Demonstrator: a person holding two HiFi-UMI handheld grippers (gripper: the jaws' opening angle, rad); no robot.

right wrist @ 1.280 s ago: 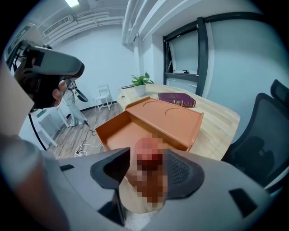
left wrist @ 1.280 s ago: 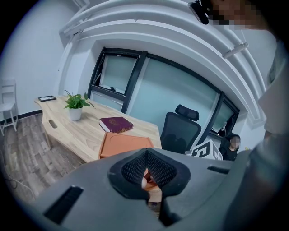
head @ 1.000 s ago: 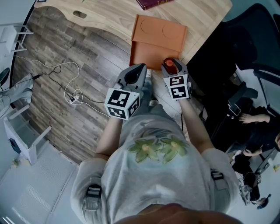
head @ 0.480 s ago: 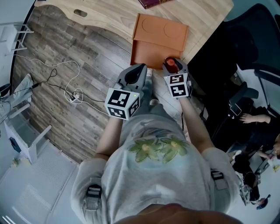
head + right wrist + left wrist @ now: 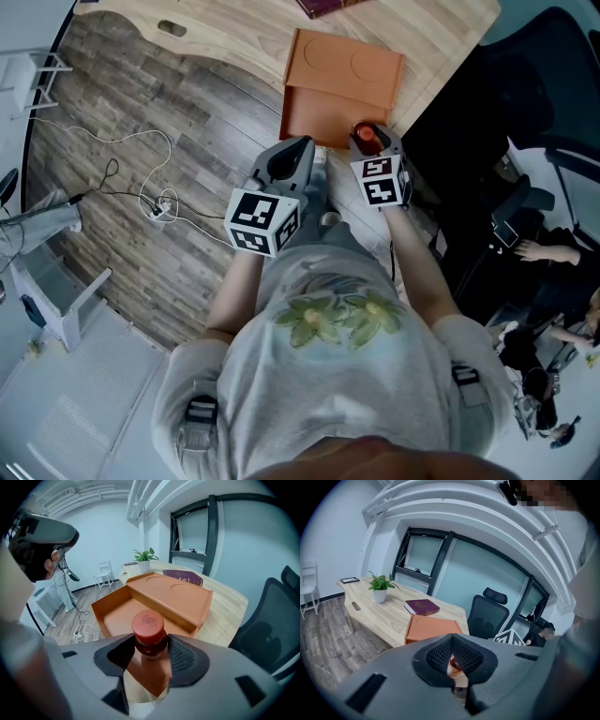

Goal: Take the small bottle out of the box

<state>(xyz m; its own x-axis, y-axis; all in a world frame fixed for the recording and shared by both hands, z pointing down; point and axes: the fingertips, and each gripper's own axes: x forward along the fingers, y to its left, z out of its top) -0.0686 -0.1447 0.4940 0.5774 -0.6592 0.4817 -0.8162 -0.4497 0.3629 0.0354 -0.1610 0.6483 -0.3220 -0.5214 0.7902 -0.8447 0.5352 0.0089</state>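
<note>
A small bottle (image 5: 149,632) with a red cap (image 5: 366,138) stands upright between the pads of my right gripper (image 5: 149,654), which is shut on it. The bottle is held above the near edge of the open orange box (image 5: 117,616), whose lid (image 5: 174,597) lies back on the wooden table. From the head view, the right gripper (image 5: 371,150) is just in front of the box (image 5: 323,117), close to my body. My left gripper (image 5: 292,155) hangs beside it on the left, over the floor. Its jaws (image 5: 452,660) are shut, with only a sliver of gap and nothing held.
A dark red book (image 5: 422,606) and a potted plant (image 5: 379,587) sit on the wooden table (image 5: 244,37) behind the box. A black office chair (image 5: 487,616) stands to the right. Cables (image 5: 150,192) lie on the wood floor, and a white stand (image 5: 52,291) is at the left.
My right gripper with the bottle has drifted very slightly to the right. The left gripper and the box have not moved.
</note>
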